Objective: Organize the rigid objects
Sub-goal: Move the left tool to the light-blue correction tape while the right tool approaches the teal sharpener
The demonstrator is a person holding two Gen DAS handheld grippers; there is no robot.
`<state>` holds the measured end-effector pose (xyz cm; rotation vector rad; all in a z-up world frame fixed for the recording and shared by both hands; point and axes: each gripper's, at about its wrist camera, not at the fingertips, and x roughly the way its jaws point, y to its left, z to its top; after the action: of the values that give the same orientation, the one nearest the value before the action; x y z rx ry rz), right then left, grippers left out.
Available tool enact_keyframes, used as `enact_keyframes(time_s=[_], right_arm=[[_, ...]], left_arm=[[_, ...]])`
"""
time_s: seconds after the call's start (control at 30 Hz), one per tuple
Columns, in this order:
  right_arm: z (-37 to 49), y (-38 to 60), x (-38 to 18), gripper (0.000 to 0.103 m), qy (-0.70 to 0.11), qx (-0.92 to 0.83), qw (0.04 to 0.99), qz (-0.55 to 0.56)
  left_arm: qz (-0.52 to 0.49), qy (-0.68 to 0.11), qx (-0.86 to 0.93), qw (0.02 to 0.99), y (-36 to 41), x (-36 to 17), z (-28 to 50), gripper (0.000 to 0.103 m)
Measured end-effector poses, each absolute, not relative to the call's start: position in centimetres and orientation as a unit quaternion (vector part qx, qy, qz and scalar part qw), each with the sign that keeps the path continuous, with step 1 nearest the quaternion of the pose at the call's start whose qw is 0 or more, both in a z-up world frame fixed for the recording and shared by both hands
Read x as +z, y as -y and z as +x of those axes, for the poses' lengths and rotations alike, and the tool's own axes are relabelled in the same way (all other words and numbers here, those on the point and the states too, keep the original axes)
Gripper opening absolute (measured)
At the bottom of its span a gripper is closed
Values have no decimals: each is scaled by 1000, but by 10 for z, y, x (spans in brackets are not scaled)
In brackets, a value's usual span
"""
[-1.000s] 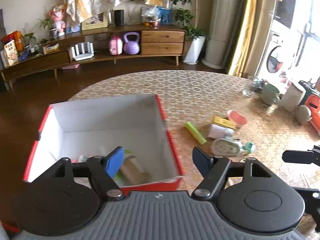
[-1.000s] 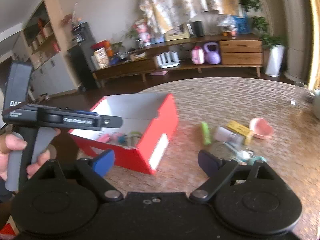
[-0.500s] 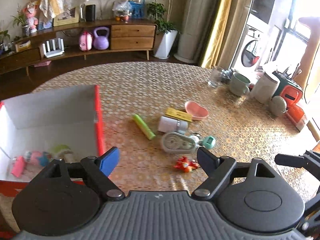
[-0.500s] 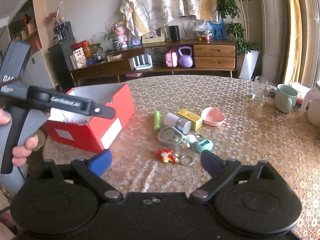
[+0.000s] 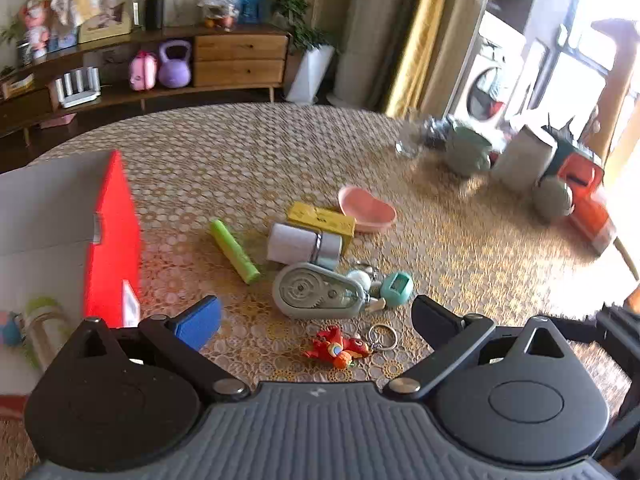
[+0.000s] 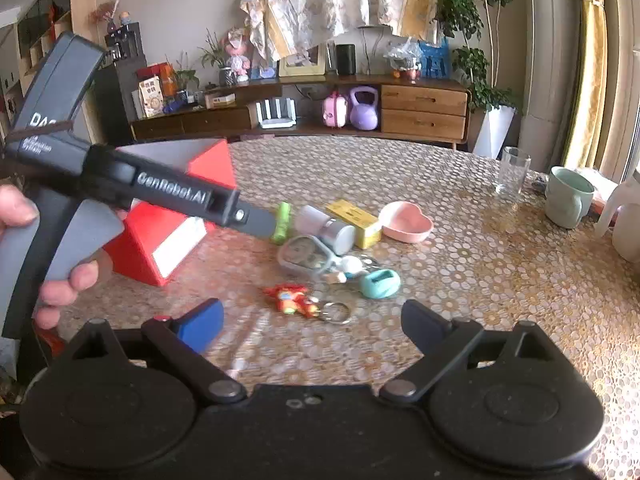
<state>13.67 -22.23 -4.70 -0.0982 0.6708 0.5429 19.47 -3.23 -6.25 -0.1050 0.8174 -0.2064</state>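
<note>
Loose items lie mid-table: a green tube [image 5: 234, 251], a white and silver cylinder [image 5: 300, 242], a yellow box [image 5: 320, 220], a pink heart dish [image 5: 366, 210], a grey tape dispenser [image 5: 316, 291], a teal piece [image 5: 397, 288] and a red toy keychain [image 5: 336, 348]. The red box [image 5: 114, 240] stands at the left with a few things inside. My left gripper [image 5: 316, 316] hovers over the keychain, its jaws opening wide with nothing between them. My right gripper [image 6: 314, 320] is open and empty, just short of the keychain [image 6: 292, 299]. A hand [image 6: 60, 280] holds the left tool.
A glass [image 6: 512, 170], a green mug [image 6: 568, 198] and a white jug [image 6: 628, 228] stand at the table's right side, with an orange appliance [image 5: 588, 200] behind them. A wooden sideboard [image 6: 424, 112] runs along the far wall.
Both views have swung from the red box to the loose items and dropped closer to the table. The left gripper's jaws have spread wider. The box now sits at the left edge.
</note>
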Motion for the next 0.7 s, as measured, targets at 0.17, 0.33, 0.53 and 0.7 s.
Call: enact_keyframes(time_s=[0.17, 0.33, 0.53, 0.7], right_arm=[[164, 238, -60, 92, -345, 257, 901, -51], [187, 243, -75, 87, -362, 263, 892, -58], [205, 238, -90, 82, -373, 277, 882, -70], [221, 233, -99, 76, -379, 279, 880, -69]], left_arm=[[-36, -407, -125, 904, 44, -85, 210, 102], [-27, -417, -134, 898, 51, -104, 226, 102], [-58, -425, -127, 894, 44, -118, 246, 102], [-72, -434, -118, 890, 41, -129, 258, 102]])
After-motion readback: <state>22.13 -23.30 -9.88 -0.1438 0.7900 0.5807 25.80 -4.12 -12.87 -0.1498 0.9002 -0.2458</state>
